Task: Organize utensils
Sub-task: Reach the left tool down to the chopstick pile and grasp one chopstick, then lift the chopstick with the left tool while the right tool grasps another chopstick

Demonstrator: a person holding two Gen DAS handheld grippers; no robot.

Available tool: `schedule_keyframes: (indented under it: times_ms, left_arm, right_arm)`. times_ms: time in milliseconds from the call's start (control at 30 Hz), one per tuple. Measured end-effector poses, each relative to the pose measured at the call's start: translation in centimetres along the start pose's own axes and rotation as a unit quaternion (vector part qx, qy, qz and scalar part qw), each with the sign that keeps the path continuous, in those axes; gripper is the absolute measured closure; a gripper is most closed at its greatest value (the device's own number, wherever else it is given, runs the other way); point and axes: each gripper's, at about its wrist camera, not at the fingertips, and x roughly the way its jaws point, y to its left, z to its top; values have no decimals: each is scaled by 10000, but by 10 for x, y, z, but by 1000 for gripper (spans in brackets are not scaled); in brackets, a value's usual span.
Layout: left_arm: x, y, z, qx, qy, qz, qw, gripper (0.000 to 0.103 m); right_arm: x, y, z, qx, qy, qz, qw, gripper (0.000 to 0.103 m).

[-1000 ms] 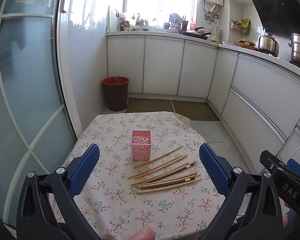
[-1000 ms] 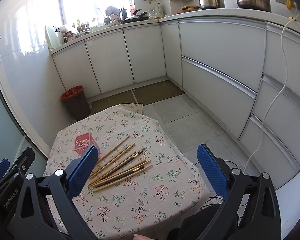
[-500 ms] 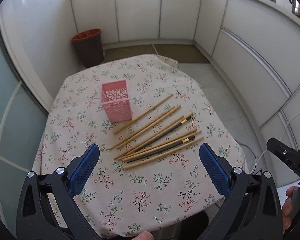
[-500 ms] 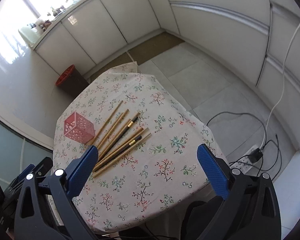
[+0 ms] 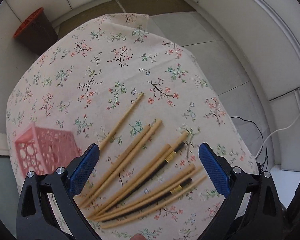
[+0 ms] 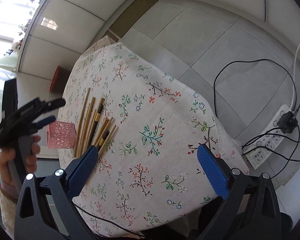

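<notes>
Now, chopsticks: loose fan of pale bamboo and dark gold-banded chopsticks (image 5: 142, 172) on the floral tablecloth (image 5: 118, 64), long axes slanting toward the far-right edge.
Holder: pink perforated plastic basket (image 5: 44, 152) just beside their near-left ends.
Left gripper (image 5: 149, 166): nearer, directly above the fan, jaws wide, empty.
Right gripper (image 6: 148, 166): wide, empty, over the near-right edge; chopsticks lie to its left.

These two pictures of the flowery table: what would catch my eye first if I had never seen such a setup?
Probably the loose fan of wooden chopsticks, two of them dark with gold bands, lying on the floral tablecloth between the blue pads of the open left gripper. Just left of them stands a pink perforated plastic holder. In the right wrist view, the open right gripper hangs over bare cloth, away from the chopsticks.
</notes>
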Motion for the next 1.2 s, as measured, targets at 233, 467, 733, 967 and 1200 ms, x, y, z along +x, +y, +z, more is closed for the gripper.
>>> schedule_keyframes:
  times_ms: [233, 467, 733, 967, 1200]
  left_arm:
    - [63, 22, 33, -54, 525, 43, 9986, 44]
    - [73, 28, 43, -22, 363, -40, 9993, 58]
    - [70, 38, 35, 49, 188, -10, 9998, 87]
    - [62, 27, 12, 228, -190, 9, 9996, 95]
    - [-8, 23, -52, 311, -1049, -308, 9935, 97]
  right_arm:
    - [7, -3, 8, 93, 90, 137, 9998, 7]
    - [13, -3, 11, 158, 84, 20, 9998, 7]
    - [11, -3, 9, 57, 74, -184, 9998, 7]
    - [7, 5, 5, -263, -93, -616, 9977, 7]
    - [10, 24, -3, -661, -311, -1229, 9897, 7]
